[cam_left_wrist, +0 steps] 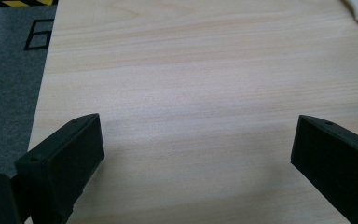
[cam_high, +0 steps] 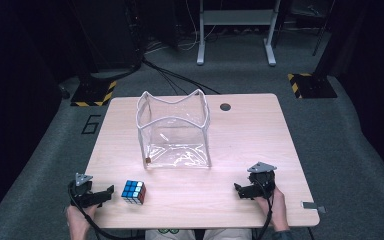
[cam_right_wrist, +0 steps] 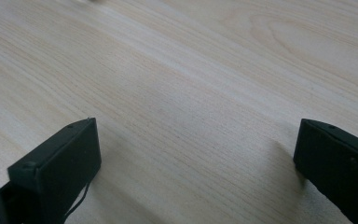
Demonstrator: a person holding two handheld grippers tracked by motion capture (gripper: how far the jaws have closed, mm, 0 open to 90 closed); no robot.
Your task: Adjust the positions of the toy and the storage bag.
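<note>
The wooden table (cam_high: 260,135) carries everything, its near edge cut off by the bottom of the high view, where the person's forearms come in. A round dark hole (cam_high: 225,107) sits near its far edge.

At the middle of the table stands a clear plastic bag (cam_high: 174,135), upright with its mouth open to the top and its white-trimmed rim sagging in curves. It is roughly square in plan, so no long axis stands out. A small dark spot (cam_high: 148,160) shows at its near left bottom corner; what it is cannot be made out.

The right gripper (cam_high: 242,190) rests near the table's near right edge, held in a hand (cam_high: 278,204), pointing left across the table. In the right gripper view its 2 jaws stand wide apart with bare wood between them.

The left gripper (cam_high: 107,193) lies at the near left corner, pointing right toward the cube. In the left gripper view its jaws are likewise spread and released, gripping nothing, with a white scrap of the bag at the top right corner, cut off by the frame.

The puzzle cube (cam_high: 133,192) sits on the table just beside the left gripper's tips, apart from them, well in front of the bag. Its top face shows blue and white squares, a near side shows red; it is turned slightly askew to the table edge. Being a cube, it has no long axis.
</note>
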